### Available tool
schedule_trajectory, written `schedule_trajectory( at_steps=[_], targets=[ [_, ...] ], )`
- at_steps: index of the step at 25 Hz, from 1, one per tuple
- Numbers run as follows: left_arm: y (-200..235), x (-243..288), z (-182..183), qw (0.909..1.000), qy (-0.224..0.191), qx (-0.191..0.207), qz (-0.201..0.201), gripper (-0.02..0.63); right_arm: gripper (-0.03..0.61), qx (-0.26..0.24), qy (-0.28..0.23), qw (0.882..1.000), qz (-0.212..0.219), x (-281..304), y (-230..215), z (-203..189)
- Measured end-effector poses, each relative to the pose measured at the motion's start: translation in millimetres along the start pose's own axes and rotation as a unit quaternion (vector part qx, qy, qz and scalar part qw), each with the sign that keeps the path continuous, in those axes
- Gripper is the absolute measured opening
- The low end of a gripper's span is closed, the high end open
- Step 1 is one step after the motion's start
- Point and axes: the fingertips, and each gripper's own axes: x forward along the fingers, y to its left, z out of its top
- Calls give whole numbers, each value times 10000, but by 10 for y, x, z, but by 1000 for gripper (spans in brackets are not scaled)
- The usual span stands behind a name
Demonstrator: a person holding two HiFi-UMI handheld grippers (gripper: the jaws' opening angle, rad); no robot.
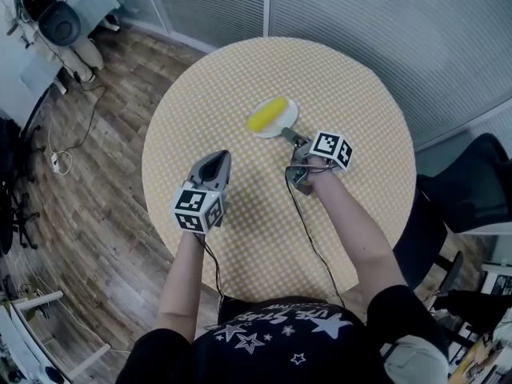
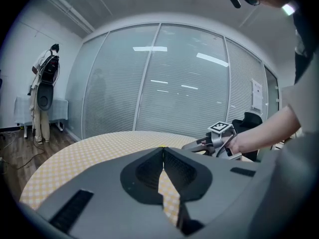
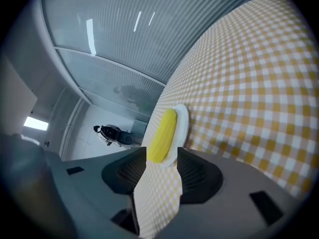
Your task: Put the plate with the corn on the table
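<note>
A white plate [image 1: 290, 110] with a yellow corn cob [image 1: 267, 114] lies flat on the round checked table [image 1: 240, 238], towards its far side. My right gripper [image 1: 288, 134] is at the plate's near edge and stands open. In the right gripper view the plate's rim [image 3: 183, 121] and the corn [image 3: 163, 131] sit just ahead of the right gripper [image 3: 162, 161], and the pads do not press on them. My left gripper [image 1: 218, 157] hovers over the table's left middle, apart from the plate. Its jaws meet at the tips with nothing between them [image 2: 163, 149].
A black chair [image 1: 472, 182] stands to the right of the table. Glass walls with blinds [image 1: 360, 14] run behind it. Cables lie on the wooden floor [image 1: 88, 150] at left. A person [image 2: 42, 93] stands far off by the wall.
</note>
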Motion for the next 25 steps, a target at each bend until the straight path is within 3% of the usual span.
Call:
schedule_trajectory(
  at_steps=[4, 10, 15, 19, 25],
  targets=[
    [-229, -144, 194, 9998, -156, 140, -17, 8, 179, -604, -44, 9980, 184, -274, 313, 40],
    [-627, -476, 520, 9982, -491, 334, 18, 8, 171, -1619, -163, 9851, 563, -776, 818, 20],
    [-1037, -805, 684, 9964, -690, 486, 38, 8, 93, -2316, -210, 9676, 978, -1249, 1192, -138],
    [-1360, -1038, 683, 9958, -702, 569, 121, 8, 70, -3283, -231, 9376, 1119, -1666, 1436, -340],
    [-1737, -1364, 525, 9955, -835, 363, 258, 8, 67, -4971, -212, 8604, 1101, -2127, 1582, -781]
  ],
)
